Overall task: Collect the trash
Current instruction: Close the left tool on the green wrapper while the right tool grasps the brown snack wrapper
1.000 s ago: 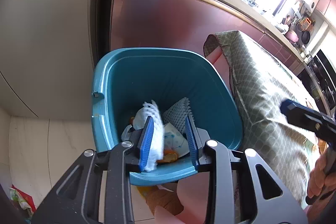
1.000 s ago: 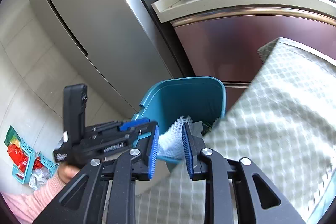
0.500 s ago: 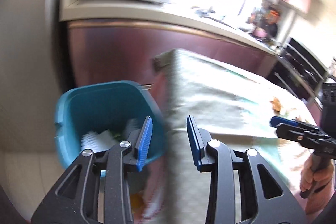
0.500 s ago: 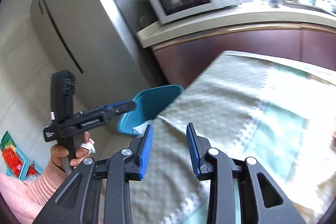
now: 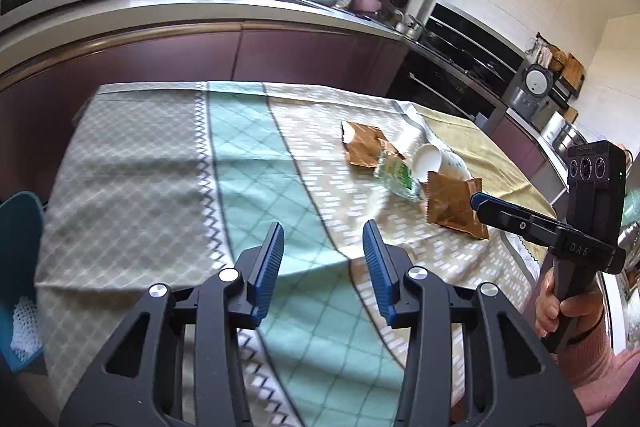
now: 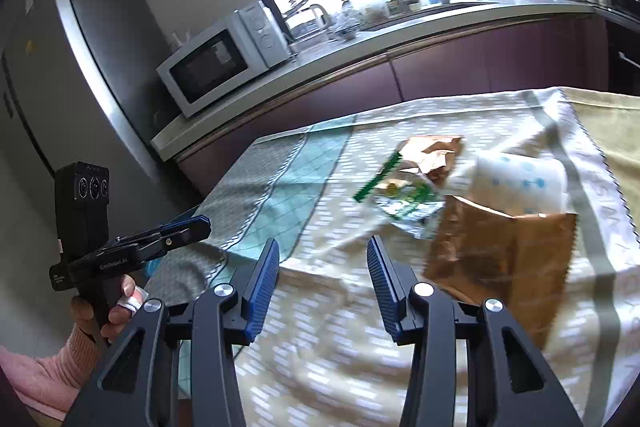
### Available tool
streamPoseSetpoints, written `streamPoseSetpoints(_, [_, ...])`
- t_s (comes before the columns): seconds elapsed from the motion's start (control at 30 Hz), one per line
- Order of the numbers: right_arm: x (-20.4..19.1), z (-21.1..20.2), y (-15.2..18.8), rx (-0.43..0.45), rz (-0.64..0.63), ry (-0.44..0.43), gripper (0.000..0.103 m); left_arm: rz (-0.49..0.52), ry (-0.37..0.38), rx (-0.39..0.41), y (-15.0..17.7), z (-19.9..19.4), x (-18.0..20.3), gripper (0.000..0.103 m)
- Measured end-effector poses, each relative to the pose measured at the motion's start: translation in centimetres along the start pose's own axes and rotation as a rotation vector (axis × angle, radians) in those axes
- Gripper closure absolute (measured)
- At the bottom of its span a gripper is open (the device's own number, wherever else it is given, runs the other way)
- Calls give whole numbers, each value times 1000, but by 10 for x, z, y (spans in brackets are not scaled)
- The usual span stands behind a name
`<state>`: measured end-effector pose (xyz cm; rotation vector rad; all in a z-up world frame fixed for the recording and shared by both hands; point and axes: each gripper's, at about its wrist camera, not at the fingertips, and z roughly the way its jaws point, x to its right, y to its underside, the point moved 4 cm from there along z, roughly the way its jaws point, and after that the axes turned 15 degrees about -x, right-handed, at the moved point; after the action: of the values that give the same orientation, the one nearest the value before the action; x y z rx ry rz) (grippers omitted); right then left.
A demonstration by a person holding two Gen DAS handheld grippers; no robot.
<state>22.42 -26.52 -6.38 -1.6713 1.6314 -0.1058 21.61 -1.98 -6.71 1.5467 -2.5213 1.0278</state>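
Trash lies on the cloth-covered table (image 5: pixel 160 187): a brown paper bag (image 5: pixel 366 145), a clear green-printed wrapper (image 5: pixel 396 175), a tipped white paper cup (image 5: pixel 438 163) and a brown foil packet (image 5: pixel 454 205). My left gripper (image 5: pixel 323 239) hangs over the table's near side, jaws opening, nothing between them. My right gripper (image 6: pixel 323 255) is over the cloth just left of the foil packet (image 6: pixel 504 259), jaws opening and empty. The wrapper (image 6: pixel 404 203), cup (image 6: pixel 520 183) and bag (image 6: pixel 432 151) lie beyond it. The teal bin (image 5: pixel 20 267), holding white netting, stands at the table's left end.
A kitchen counter (image 6: pixel 360 39) with a white microwave (image 6: pixel 224 59) runs behind the table; a steel fridge (image 6: pixel 88 75) stands to its left. An oven and a rice cooker (image 5: pixel 536 87) line the right wall. A hand in a pink sleeve (image 6: pixel 48 367) holds each gripper.
Both grippers let go of white netting over the teal bin, then swung right over the table, their jaws widening. The bin has slid to the left edge of the left wrist view.
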Motion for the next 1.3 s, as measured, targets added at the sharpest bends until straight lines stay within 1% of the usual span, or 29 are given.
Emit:
streamPoseSetpoints(0.03, [11,-5,2,9,20,15,59,3,9,-16,-4,10,8,62])
streamPoseSetpoints(0.1, [32,-14,6,28,65,40,59,16,48,-48,-14,30,22,60])
streamPoseSetpoints(0.2, [58,-25,10,56,124,76,58,20,71,-89,-29,62,40,60])
streamPoseSetpoints(0.27, [77,-33,14,73,158,92,54,23,75,-106,-39,77,48,60])
streamPoseSetpoints(0.33, [91,-38,17,82,186,107,54,18,83,-125,-48,90,53,59])
streamPoseSetpoints(0.4, [105,-39,19,84,213,99,53,9,86,-144,-56,104,57,59])
streamPoseSetpoints(0.43, [110,-38,20,81,225,102,53,-1,75,-153,-60,112,58,58])
streamPoseSetpoints(0.53, [119,-32,22,65,240,92,53,-31,72,-181,-67,128,58,57])
streamPoseSetpoints(0.67, [123,-21,21,46,245,64,53,-72,90,-211,-75,144,53,57])
streamPoseSetpoints(0.87, [123,-12,19,29,243,28,53,-68,91,-231,-86,161,57,56])
streamPoseSetpoints(0.93, [122,-11,19,26,239,20,53,-65,110,-236,-89,164,60,57])
streamPoseSetpoints(0.97, [122,-11,20,24,237,16,55,-64,112,-239,-91,166,61,58])
streamPoseSetpoints(1.03, [121,-9,20,17,233,14,61,-60,120,-248,-92,169,63,69])
streamPoseSetpoints(1.1, [120,-8,22,10,235,6,71,-57,133,-253,-89,171,66,78])
streamPoseSetpoints(1.13, [120,-8,22,8,235,6,73,-56,133,-253,-89,171,66,82])
streamPoseSetpoints(1.2, [119,-8,24,5,234,4,82,-53,140,-252,-86,172,70,88])
streamPoseSetpoints(1.23, [120,-8,25,5,234,5,85,-51,139,-249,-85,171,71,91])
streamPoseSetpoints(1.3, [118,-9,26,3,231,-1,93,-40,138,-236,-82,167,74,94])
